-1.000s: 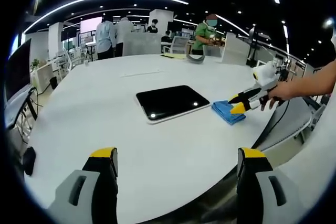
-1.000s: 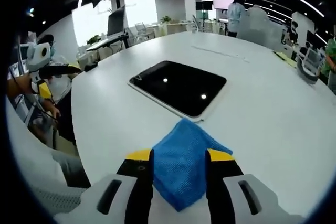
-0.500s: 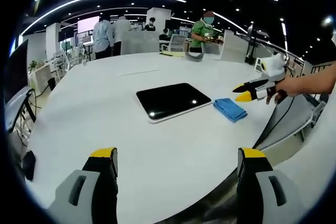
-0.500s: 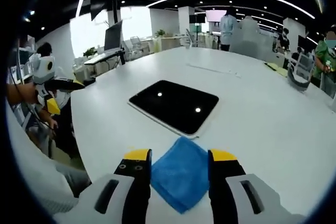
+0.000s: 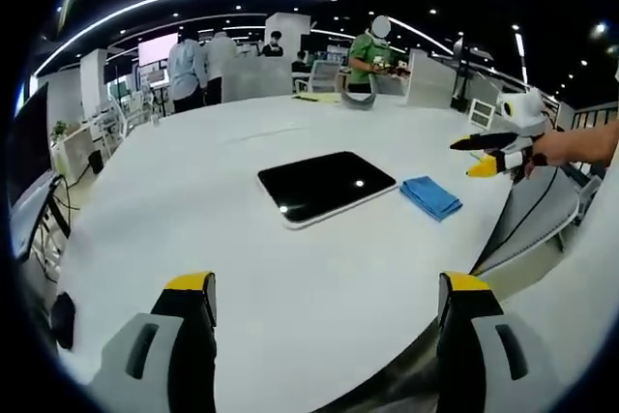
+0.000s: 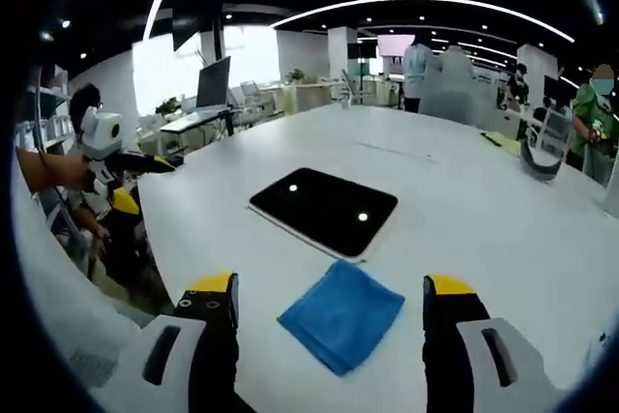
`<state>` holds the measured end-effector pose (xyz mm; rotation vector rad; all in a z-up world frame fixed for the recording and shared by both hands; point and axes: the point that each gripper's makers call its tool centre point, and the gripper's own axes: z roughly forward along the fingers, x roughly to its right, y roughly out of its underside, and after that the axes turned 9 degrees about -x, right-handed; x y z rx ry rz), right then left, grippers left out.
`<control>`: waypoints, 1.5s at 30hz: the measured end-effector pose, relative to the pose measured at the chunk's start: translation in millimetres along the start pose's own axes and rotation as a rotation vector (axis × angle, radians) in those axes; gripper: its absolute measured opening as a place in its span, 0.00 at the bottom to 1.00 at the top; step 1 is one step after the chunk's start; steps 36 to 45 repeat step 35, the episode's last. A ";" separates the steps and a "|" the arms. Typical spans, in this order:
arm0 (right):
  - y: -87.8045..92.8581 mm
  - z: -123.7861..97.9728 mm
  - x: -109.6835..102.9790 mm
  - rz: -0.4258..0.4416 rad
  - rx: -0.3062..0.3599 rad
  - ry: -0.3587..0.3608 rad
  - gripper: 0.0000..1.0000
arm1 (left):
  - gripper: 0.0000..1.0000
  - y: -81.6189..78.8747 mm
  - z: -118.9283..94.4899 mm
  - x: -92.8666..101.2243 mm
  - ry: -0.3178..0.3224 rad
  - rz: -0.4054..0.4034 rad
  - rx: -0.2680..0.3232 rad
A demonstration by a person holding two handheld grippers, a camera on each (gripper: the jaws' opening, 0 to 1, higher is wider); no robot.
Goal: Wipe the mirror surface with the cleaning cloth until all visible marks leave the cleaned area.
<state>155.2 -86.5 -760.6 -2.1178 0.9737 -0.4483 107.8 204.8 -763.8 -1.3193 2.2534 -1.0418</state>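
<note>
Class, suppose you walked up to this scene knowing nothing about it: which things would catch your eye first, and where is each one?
First comes the dark, glossy mirror lying flat near the middle of the big white table, with ceiling lights reflected in it as bright spots. Next is the folded blue cloth, flat on the table just beside the mirror's near edge, between the open yellow-tipped jaws of the right tool, which are not touching it.

Your tabletop (image 6: pixel 503 220) lies wide and bare around two flat things near your edge: the mirror (image 6: pixel 324 210) and, just beside it on your side, the cloth (image 6: pixel 341 314). Neither rises enough to block a pass overhead. Your right claw (image 6: pixel 330 311) hangs spread above the cloth, with free room on both sides. Your left claw (image 5: pixel 326 302) hangs spread over bare tabletop, well apart from the mirror (image 5: pixel 326 185), nothing between them. Clutter and people (image 5: pixel 368 57) stay at the far edge.
</note>
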 end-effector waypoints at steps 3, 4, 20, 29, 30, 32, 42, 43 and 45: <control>6.3 -1.8 -3.3 -0.065 -0.025 0.008 0.81 | 0.98 -2.2 -0.6 1.5 0.003 0.018 -0.008; 8.1 -2.7 -6.5 -0.072 -0.031 0.002 0.81 | 0.98 -2.6 -0.3 2.4 0.004 0.025 -0.011; 12.6 -1.3 -15.0 -0.084 -0.030 -0.016 0.88 | 0.99 5.4 4.4 15.3 0.007 0.080 -0.049; 19.9 -4.2 -13.6 -0.062 -0.034 -0.011 0.88 | 0.99 17.3 7.0 18.6 0.003 0.074 -0.066; 20.2 -4.7 -13.4 -0.061 -0.035 -0.010 0.88 | 0.99 17.8 7.6 19.6 0.004 0.076 -0.068; 20.6 -6.3 -12.6 -0.059 -0.034 -0.007 0.88 | 0.99 17.8 9.2 22.1 0.008 0.081 -0.069; 19.3 -8.1 -11.1 -0.055 -0.023 -0.004 0.88 | 0.99 15.9 12.3 24.4 0.013 0.083 -0.069; 19.3 -8.1 -11.1 -0.055 -0.023 -0.004 0.88 | 0.99 15.9 12.3 24.4 0.013 0.083 -0.069; 19.3 -8.1 -11.1 -0.055 -0.023 -0.004 0.88 | 0.99 15.9 12.3 24.4 0.013 0.083 -0.069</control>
